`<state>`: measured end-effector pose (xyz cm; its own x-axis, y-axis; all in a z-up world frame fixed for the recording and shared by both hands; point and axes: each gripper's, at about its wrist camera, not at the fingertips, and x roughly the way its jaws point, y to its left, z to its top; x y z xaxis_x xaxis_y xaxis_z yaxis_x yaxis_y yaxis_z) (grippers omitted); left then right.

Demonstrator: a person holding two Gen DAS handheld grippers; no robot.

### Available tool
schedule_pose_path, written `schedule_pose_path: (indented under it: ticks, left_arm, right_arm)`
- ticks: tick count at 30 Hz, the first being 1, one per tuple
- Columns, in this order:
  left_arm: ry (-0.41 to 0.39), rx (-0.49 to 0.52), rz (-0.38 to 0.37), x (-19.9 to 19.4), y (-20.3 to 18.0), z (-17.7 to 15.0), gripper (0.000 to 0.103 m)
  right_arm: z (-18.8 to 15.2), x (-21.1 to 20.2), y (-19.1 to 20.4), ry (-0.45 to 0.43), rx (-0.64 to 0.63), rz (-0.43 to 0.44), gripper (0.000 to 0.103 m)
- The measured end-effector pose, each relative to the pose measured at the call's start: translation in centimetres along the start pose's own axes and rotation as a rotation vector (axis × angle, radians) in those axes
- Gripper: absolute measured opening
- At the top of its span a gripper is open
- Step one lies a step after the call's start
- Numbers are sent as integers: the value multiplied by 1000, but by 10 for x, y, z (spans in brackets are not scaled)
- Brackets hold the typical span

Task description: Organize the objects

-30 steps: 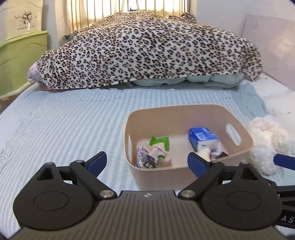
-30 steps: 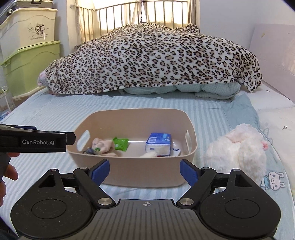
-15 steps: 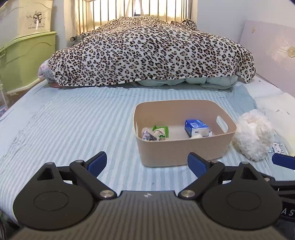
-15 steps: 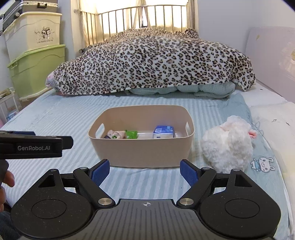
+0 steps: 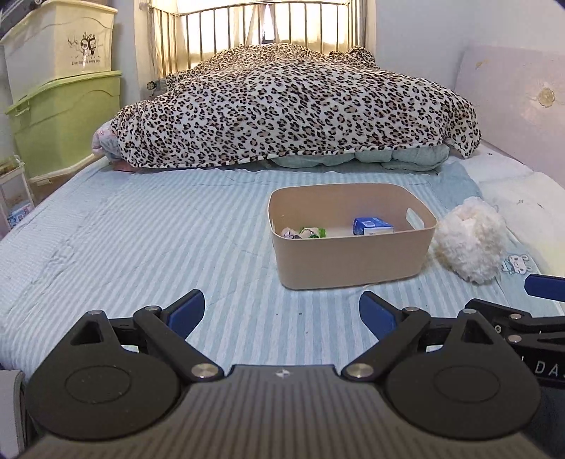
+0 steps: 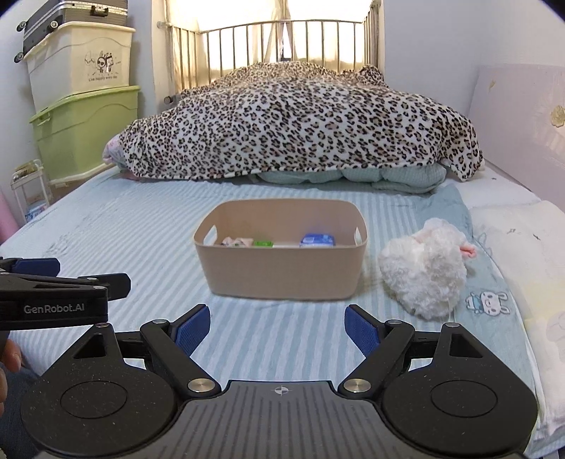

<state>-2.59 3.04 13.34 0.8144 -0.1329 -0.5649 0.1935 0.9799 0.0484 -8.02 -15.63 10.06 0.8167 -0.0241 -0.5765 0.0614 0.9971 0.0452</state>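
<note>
both tools (image 5: 281,314) (image 6: 278,328) gape empty; plush toy (image 6: 425,267), at bin's (image 6: 282,273) three o'clock, looks soft, light: pinch mid-body.

1 bin (image 6: 280,272), 1 plush toy (image 6: 423,272), 2 storage boxes (image 6: 84,134), 1 blanket (image 6: 300,127).

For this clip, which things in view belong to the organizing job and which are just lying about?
Belongs to the job:
beige bin
blue carton in it
green packet in it
white plush toy, on the bed beside the bin
left gripper, right gripper, both open

Lying about:
leopard blanket
storage boxes
suitcase
</note>
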Motion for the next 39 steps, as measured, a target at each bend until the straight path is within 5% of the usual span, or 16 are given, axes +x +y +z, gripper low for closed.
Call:
schedule_pose_path:
  ticks: [39]
  left_arm:
    - [45, 49, -43, -34, -25, -44, 95]
  right_arm:
    - [-29, -31, -15, 41, 33, -8, 85]
